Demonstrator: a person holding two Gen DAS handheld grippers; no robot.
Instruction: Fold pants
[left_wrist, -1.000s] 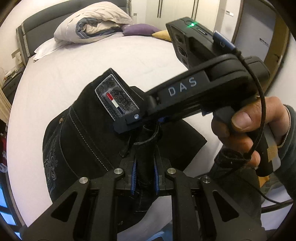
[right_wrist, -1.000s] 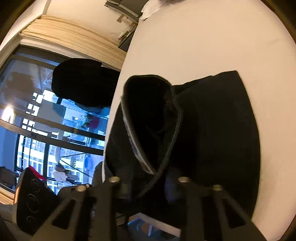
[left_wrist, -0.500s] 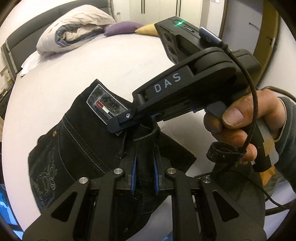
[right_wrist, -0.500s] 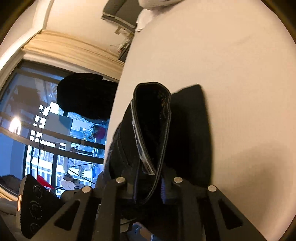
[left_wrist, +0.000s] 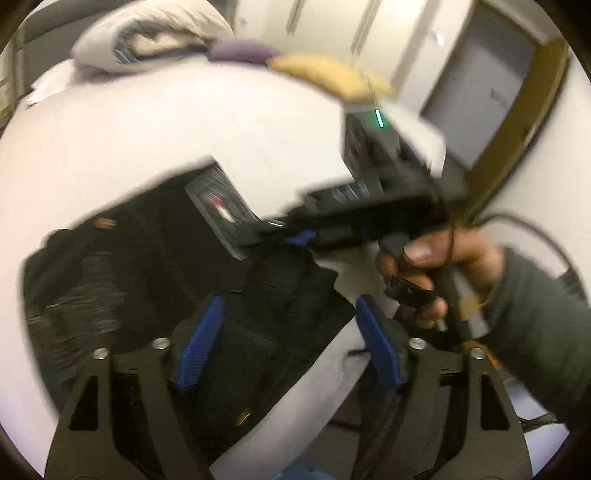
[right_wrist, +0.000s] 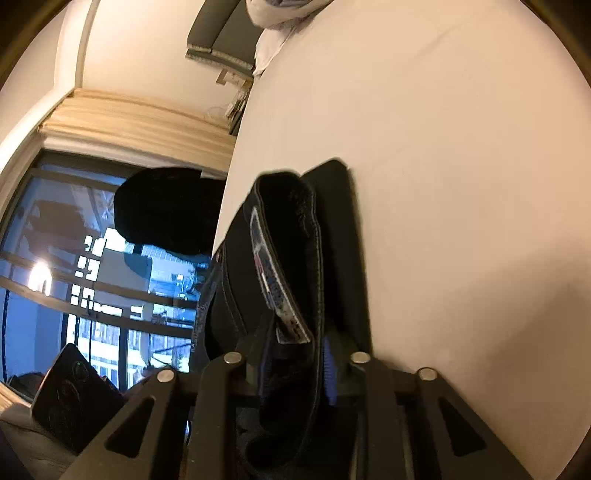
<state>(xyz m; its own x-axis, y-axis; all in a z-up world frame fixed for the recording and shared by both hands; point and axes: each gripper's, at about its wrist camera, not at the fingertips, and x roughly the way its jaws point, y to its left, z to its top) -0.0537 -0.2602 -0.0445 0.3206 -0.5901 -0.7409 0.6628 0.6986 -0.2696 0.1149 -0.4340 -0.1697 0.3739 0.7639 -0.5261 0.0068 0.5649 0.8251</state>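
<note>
pants (left_wrist: 140, 280), black denim w/ pale stitching, are bunched up on the near part of the bed (left_wrist: 155, 140), close to its near edge. sheet is plain white. left wrist view is pretty blurry fyi.

left tool (left_wrist: 288, 339): jaws have just been opening and now stand wide apart, blue pads (left_wrist: 199, 343) on both sides clearly off the cloth. a fold of the pants sits between them but nothing is pressing on it, so it's loose there. a small brass rivet shows on the fabric near the bottom of that view.

right tool (right_wrist: 295, 354): jaws have been opening a bit too, but in its own view the waistband (right_wrist: 288, 258) runs straight down between the fingers, w/ a blue pad (right_wrist: 327, 369) right up against the cloth on the right side. looks like it's pinching the band, a thick doubled-up bit. the woven label (right_wrist: 273, 284) inside the band (red/white/blue stripe) faces the cam.

in the left view you can see that same right tool (left_wrist: 269, 236) coming in from the right, tip at the leather-look patch (left_wrist: 221, 206) on the waistband, held by a hand (left_wrist: 436, 273) in a dark green sleeve (left_wrist: 535, 332). green led lit on top of the unit.

far end of the bed: rolled grey/white duvet (left_wrist: 147, 33), purple pillow (left_wrist: 240, 51), yellow pillow (left_wrist: 328, 74). right view has a big window (right_wrist: 74, 280) off to the left w/ city lights outside, and cream curtains (right_wrist: 129, 125) above it.
</note>
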